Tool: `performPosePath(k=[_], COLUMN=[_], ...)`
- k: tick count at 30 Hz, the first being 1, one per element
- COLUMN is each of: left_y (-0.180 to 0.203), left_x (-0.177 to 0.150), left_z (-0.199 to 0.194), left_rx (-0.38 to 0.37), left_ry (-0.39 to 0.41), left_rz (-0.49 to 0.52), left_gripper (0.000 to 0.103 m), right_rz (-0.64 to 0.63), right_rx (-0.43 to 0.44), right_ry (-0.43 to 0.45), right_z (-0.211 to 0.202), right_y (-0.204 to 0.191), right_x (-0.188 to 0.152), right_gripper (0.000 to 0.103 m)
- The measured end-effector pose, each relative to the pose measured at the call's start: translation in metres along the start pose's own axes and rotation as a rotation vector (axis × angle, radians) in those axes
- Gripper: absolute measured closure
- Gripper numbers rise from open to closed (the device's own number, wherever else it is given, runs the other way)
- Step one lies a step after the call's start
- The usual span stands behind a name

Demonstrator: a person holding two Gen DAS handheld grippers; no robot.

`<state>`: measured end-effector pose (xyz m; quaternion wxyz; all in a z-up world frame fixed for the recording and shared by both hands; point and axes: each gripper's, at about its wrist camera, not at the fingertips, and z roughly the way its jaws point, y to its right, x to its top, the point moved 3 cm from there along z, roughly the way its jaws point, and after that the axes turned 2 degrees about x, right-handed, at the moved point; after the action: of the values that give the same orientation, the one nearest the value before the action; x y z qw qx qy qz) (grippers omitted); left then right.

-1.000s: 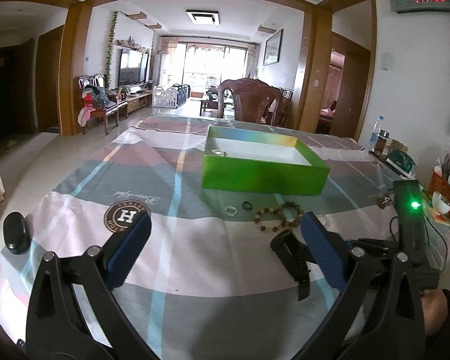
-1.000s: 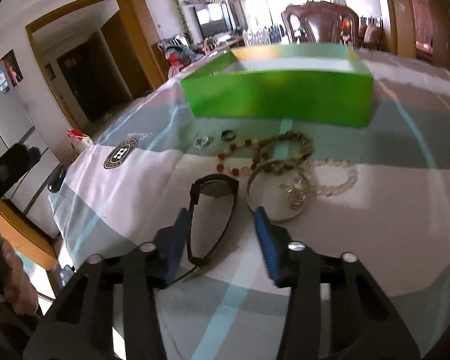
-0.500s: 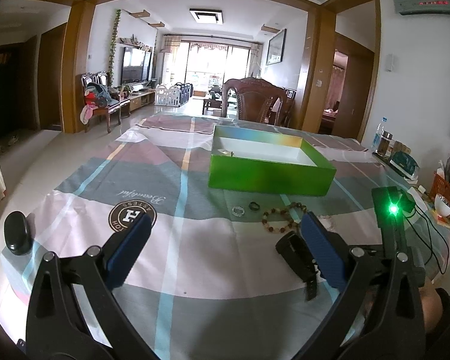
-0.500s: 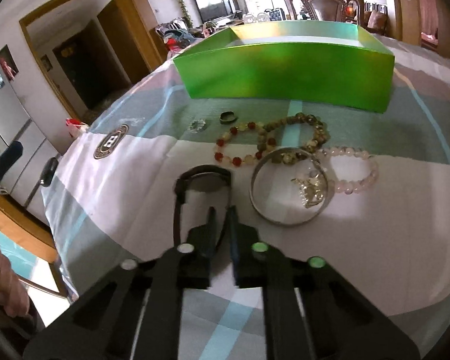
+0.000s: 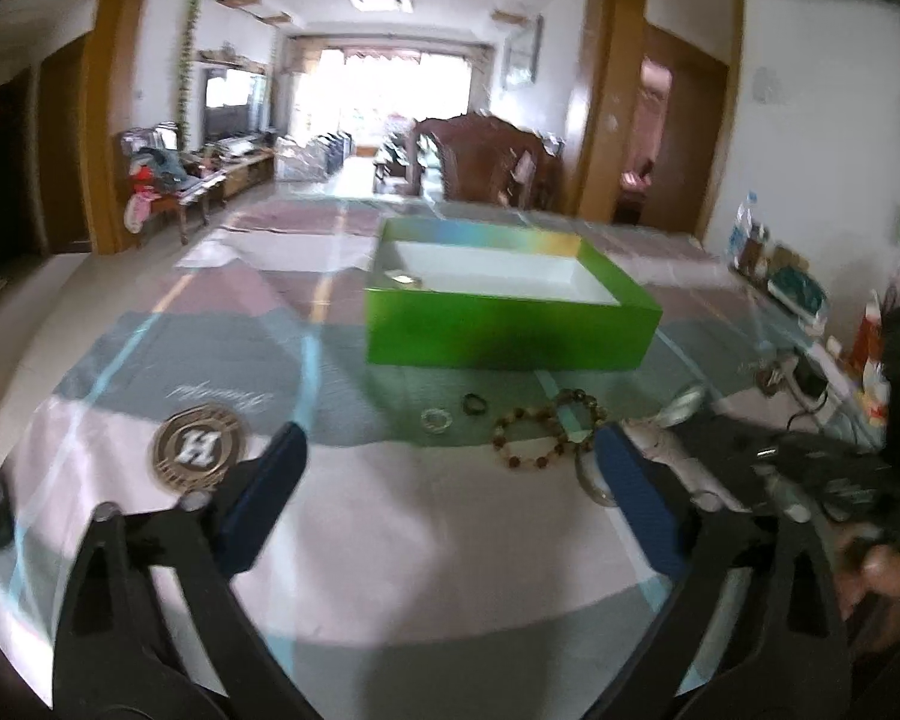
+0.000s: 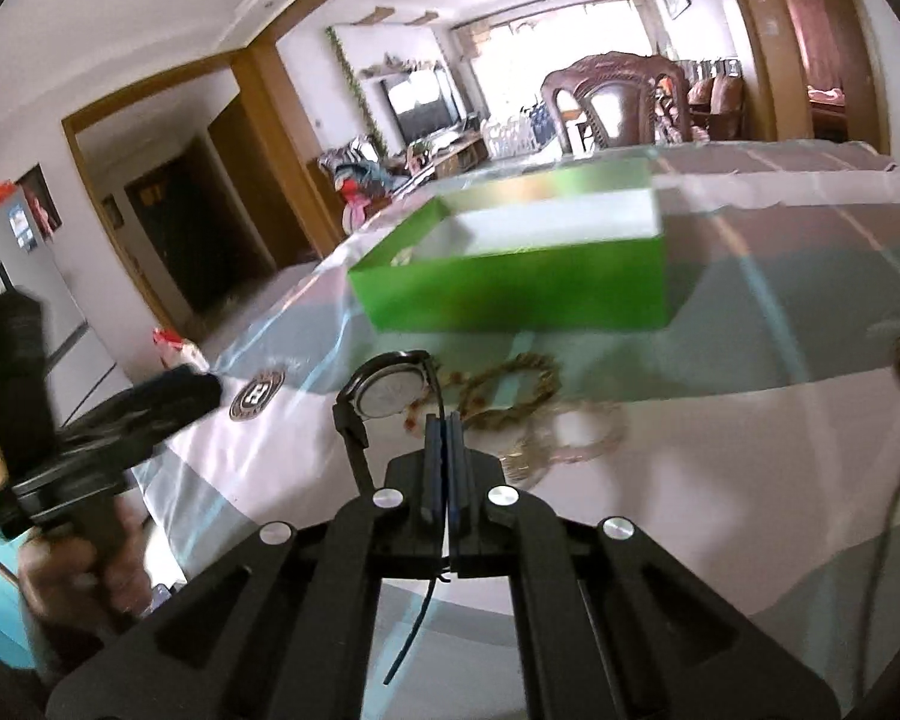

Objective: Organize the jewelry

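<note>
While clamped on the strap of the black wristwatch, holds it lifted off the checked tablecloth, dial tilted up, loose strap end hanging below the pads: so stands the right gripper, jaws pressed together with only the band between. Beyond the watch, straight ahead, lies a tangle of beaded bracelets on the cloth, and past them the open green box, its near wall facing the grippers, white inside, one small item in its left corner. Hovers over bare cloth with jaws wide and closing on nothing: the left gripper. Ahead of it rest a clear ring, a dark ring and the beads, all between the pads and the box; a round logo printed at left.
</note>
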<state>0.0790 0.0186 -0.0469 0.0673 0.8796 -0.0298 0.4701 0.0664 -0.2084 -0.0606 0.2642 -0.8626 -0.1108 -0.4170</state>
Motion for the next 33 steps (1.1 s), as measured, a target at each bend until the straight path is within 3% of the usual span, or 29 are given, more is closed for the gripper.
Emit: performPosePath(k=[2,5,9,12,17,19,22,26,31,33], left_y=[0.009,0.022,0.032,0.036,0.039,0.041,0.039,0.033,0.021,0.013], left_x=[0.011,0.022,0.030,0.033,0.026,0.020,0.017,0.015,0.014,0.018], left_z=[0.025,0.060,0.103,0.136,0.166,0.176,0.181,0.185,0.182,0.171], left_rx=[0.010,0.001,-0.029,-0.033,-0.050,-0.050,-0.032,-0.031,-0.051,-0.062], left_ry=[-0.041,-0.094,-0.186,-0.247,-0.317,-0.347,-0.357,-0.355,-0.343,-0.302], left_rz=[0.040,0.090,0.116,0.127,0.125,0.125,0.126,0.107,0.037,0.007], left_gripper=[0.026,0.027,0.045,0.052,0.055,0.061,0.066,0.082,0.084,0.084], right_rz=[0.010,0.035,0.048,0.053,0.060,0.062,0.065,0.068,0.058,0.055], right_rx=[-0.014,-0.021,-0.017,-0.010,0.002,0.003,0.003,0.002,0.002,-0.001], right_ry=[0.012,0.010,-0.009,-0.020,-0.020,-0.020,-0.021,-0.026,-0.026,-0.026], right_z=[-0.009,-0.017,-0.016,-0.014,-0.014,-0.015,-0.015,-0.014,-0.016,-0.016], right_y=[0.010,0.026,0.035,0.038,0.042,0.040,0.041,0.040,0.035,0.035], right_x=[0.001,-0.001,-0.005,-0.005,-0.003,-0.001,-0.001,0.000,0.000,-0.001], right_gripper=[0.101,0.101,0.101,0.101,0.101,0.101,0.101,0.101,0.101,0.101])
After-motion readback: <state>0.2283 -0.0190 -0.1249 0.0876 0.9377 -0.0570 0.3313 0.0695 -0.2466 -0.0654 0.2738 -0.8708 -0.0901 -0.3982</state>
